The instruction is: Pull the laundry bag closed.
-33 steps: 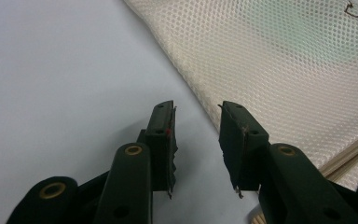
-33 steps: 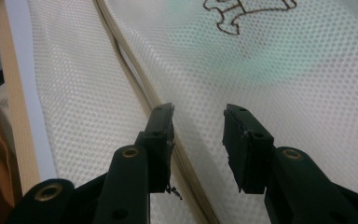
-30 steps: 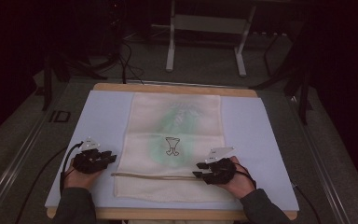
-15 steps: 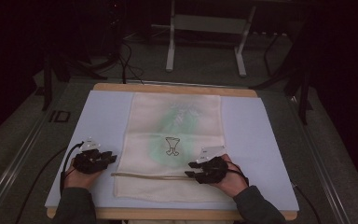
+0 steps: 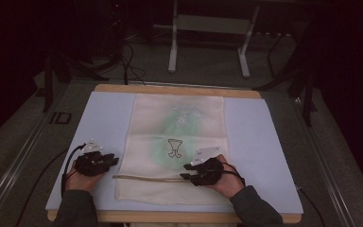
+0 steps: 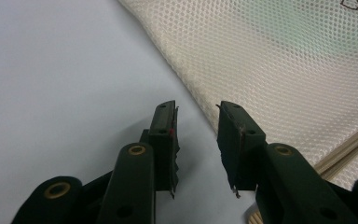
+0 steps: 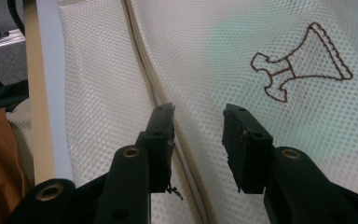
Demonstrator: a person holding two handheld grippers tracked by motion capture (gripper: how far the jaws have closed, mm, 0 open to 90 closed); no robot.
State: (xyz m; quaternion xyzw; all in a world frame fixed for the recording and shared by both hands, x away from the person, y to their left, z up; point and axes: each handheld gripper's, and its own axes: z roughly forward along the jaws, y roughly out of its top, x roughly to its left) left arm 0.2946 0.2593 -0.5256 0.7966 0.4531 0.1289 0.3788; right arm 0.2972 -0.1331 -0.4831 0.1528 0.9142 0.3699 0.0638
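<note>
honeycomb-weave cream mesh bag (image 5: 177,142), corded zipper seam (image 7: 149,79)

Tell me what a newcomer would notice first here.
A cream mesh bag lies flat in the middle of the pale blue mat, with a brown stitched outline figure at its centre. The left gripper sits open at the bag's left edge; the right gripper is open over its zipper strip.

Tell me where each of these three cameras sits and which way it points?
High view: above the person's side, facing forward and down on the flat cream mesh laundry bag; forearms and both tools show.
Left tool view: rides the left tool, facing the bag's edge past its open black jaws.
Right tool view: rides the right tool, facing the bag's brown stitched emblem.
All three share the bag.
</note>
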